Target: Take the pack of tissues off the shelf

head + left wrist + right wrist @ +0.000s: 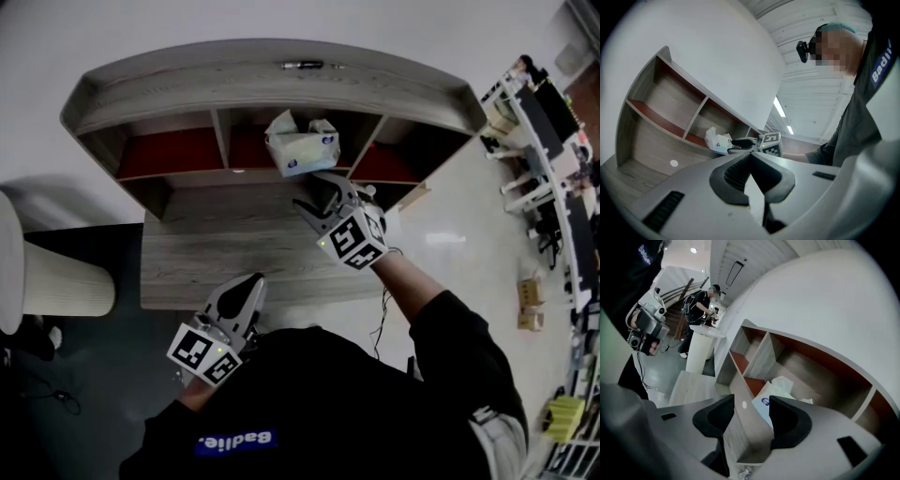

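Note:
The pack of tissues [302, 145] is a white soft pack with blue print and a tissue sticking up. It stands in the middle compartment of the curved wooden shelf [262, 80], at the front edge. My right gripper [319, 195] is open just in front of the pack, a little to its right, and holds nothing. The right gripper view has the pack [776, 394] just beyond the spread jaws [751, 404], partly behind the right pad. My left gripper [246, 291] is shut and empty, low by the desk's near edge. In the left gripper view the pack [717, 139] lies far beyond its jaws [750, 157].
The shelf stands on a wooden desk [216, 244] whose top reaches toward me. Red-floored compartments [173, 150] flank the middle one. A dark pen-like object [305, 65] lies on the shelf top. A white round stand [56, 277] is at left, racks [553, 141] at right.

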Tool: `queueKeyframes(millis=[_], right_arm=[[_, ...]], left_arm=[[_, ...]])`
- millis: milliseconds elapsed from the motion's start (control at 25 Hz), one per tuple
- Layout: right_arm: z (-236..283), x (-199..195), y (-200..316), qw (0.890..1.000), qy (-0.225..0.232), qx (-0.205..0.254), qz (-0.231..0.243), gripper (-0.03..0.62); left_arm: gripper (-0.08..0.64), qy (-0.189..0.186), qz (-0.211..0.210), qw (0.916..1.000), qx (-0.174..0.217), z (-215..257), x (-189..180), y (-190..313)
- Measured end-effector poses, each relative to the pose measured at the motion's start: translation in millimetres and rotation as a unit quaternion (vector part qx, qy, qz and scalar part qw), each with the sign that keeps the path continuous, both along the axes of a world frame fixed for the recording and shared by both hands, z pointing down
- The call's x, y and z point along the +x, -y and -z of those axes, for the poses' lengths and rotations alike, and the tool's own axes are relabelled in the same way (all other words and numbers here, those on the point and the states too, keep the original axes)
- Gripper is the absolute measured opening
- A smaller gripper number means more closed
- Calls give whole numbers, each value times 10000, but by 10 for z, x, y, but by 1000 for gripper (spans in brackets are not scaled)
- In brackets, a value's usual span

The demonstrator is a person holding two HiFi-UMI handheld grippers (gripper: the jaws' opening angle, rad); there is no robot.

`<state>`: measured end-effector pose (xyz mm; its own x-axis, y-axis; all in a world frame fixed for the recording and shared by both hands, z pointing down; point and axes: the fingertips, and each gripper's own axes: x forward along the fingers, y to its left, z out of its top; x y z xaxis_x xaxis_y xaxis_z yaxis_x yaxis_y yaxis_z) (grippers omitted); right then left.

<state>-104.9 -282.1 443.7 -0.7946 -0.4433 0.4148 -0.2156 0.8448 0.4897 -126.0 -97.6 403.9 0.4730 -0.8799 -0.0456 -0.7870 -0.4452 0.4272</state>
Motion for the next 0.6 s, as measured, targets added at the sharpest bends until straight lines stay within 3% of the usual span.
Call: queueKeyframes(millis=[360, 600], right_arm=[[-140, -207, 333, 9937, -896, 674, 60, 264], [-316, -261, 482, 9813, -1530, 1166, 88, 270]], left_arm=[[-2, -20, 77, 10000, -59, -36, -66, 5], [-2, -50, 268, 9996, -47, -45, -174, -6]])
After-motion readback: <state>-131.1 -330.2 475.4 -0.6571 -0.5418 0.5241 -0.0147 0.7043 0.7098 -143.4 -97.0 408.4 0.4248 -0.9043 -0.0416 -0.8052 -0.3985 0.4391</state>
